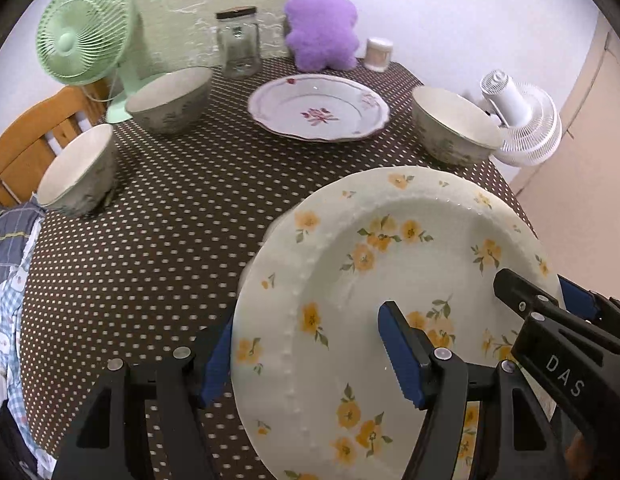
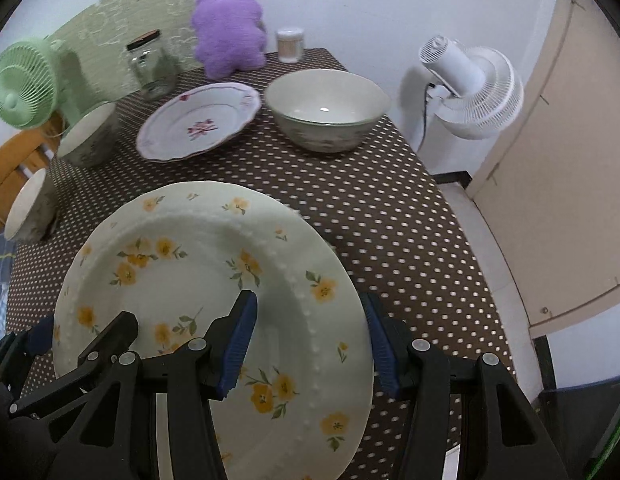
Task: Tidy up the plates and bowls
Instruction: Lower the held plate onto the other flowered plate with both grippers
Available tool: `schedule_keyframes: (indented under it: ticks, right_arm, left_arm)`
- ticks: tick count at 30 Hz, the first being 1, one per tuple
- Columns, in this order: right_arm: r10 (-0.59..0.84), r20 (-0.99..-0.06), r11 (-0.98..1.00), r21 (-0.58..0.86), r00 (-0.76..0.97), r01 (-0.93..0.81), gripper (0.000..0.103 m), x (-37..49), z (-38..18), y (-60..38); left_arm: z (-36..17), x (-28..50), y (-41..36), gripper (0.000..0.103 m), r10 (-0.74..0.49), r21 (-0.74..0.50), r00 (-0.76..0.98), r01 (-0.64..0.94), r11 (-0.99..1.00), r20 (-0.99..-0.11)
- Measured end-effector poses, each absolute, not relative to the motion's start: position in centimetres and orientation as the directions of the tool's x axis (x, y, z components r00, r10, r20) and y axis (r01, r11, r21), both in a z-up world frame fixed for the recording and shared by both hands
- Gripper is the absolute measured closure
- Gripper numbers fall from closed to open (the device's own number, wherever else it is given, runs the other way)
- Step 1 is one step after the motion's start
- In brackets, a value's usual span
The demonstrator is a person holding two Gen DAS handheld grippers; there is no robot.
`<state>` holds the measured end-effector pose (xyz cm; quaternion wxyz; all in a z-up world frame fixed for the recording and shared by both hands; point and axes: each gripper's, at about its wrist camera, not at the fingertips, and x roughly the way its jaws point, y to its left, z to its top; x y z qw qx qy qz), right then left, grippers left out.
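A cream plate with yellow flowers [image 1: 369,280] is held above the dotted table between both grippers. My left gripper [image 1: 306,360] straddles its left rim, one finger under and one on top. My right gripper [image 2: 310,340] straddles its right rim [image 2: 214,264] the same way, and also shows in the left wrist view [image 1: 549,312]. A white plate with a red flower [image 1: 317,108] lies at the table's far middle [image 2: 198,124]. Three patterned bowls stand around it: far left [image 1: 170,98], near left [image 1: 78,172] and right [image 1: 453,128], the right one large in the right wrist view [image 2: 325,112].
At the back stand a green fan [image 1: 82,32], a glass jar [image 1: 238,40], a purple plush toy [image 1: 321,24] and a small canister [image 1: 377,54]. A white fan [image 2: 469,88] stands off the table's right edge. A wooden chair [image 1: 34,140] is at the left.
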<state>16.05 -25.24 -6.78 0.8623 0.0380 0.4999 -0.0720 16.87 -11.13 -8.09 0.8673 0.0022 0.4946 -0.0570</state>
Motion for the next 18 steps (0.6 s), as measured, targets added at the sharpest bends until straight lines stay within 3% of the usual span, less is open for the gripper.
schedule_keyframes:
  ticks: [18]
  right_arm:
    - [-0.061, -0.891, 0.991, 0.001, 0.450, 0.137, 0.045, 17.5, -9.0, -27.8]
  left_arm:
    - [-11.4, 18.2, -13.4, 0.032, -0.046, -0.026, 0.442, 0.050, 0.998, -0.896]
